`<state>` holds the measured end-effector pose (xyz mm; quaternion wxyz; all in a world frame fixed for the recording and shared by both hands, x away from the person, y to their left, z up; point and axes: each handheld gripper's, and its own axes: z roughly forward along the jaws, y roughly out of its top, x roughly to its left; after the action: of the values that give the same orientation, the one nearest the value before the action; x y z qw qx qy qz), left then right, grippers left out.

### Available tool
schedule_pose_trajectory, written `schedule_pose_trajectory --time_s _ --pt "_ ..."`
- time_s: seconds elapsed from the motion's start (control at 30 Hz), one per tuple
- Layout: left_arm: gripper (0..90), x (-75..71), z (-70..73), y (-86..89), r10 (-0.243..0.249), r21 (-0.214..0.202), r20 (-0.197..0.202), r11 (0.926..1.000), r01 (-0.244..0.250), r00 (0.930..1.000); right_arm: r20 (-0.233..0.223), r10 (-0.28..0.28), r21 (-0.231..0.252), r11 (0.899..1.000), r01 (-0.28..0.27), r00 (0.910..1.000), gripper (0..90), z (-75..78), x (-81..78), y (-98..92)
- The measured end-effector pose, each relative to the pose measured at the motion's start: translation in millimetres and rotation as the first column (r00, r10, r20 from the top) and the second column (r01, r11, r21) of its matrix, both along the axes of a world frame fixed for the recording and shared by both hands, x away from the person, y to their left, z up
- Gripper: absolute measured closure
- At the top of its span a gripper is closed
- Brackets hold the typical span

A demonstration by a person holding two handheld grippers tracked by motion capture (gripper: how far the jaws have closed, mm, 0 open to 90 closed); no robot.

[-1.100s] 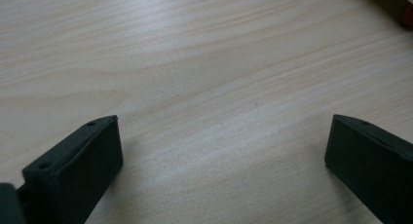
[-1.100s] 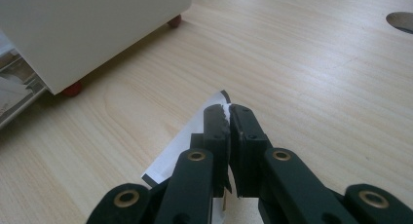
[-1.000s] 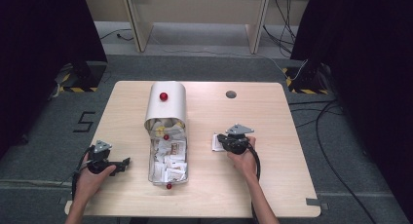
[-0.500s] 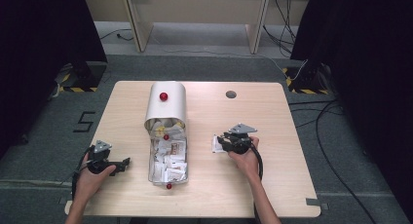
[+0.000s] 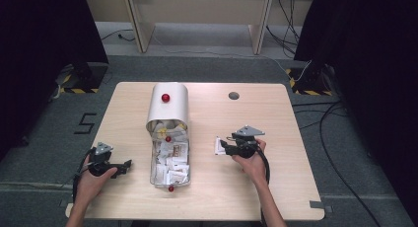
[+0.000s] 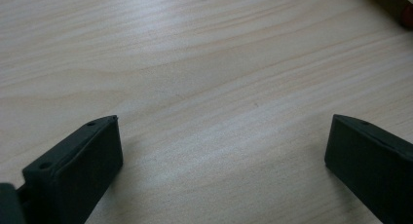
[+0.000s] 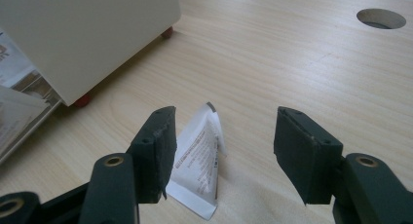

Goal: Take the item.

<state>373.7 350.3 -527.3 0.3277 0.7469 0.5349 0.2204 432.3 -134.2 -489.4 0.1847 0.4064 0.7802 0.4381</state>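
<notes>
The jaws of the right gripper [image 7: 221, 151] have just been opening and now stand released, with the small white printed paper sachet [image 7: 197, 160] lying flat on the pale wooden table [image 5: 291, 138] between them, close against the left-hand jaw but not pressed by either pad. In the high view this sachet [image 5: 218, 145] lies just in front of the right gripper [image 5: 226, 148], apart from the clear oblong tray [image 5: 170, 165] of similar sachets and its white curved roll-top cover [image 5: 168, 106]. The jaws of the left gripper [image 6: 221, 146] stand wide apart over bare table with nothing between them, and that left gripper [image 5: 125, 165] rests near the tray's left side.
</notes>
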Motion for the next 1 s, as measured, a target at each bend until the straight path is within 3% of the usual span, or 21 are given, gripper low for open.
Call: schedule_pose_trajectory --time_s 0.23,0.63,1.0 --pt "0.0 0.0 0.0 0.0 0.000 0.000 0.000 1.0000 0.000 1.0000 -0.003 -0.004 -0.019 1.000 0.004 1.0000 39.7 0.8 -7.8 -7.9" --pt "0.0 -0.3 -0.2 0.1 0.001 -0.002 0.002 1.0000 -0.001 1.0000 0.010 -0.044 -0.019 0.999 0.044 0.9990 39.5 7.0 -26.3 -39.3" --pt "0.0 -0.7 -0.1 0.4 0.001 -0.003 0.001 1.0000 -0.001 1.0000 0.018 -0.037 -0.020 0.999 0.037 0.9992 36.6 12.2 -34.3 -42.1"
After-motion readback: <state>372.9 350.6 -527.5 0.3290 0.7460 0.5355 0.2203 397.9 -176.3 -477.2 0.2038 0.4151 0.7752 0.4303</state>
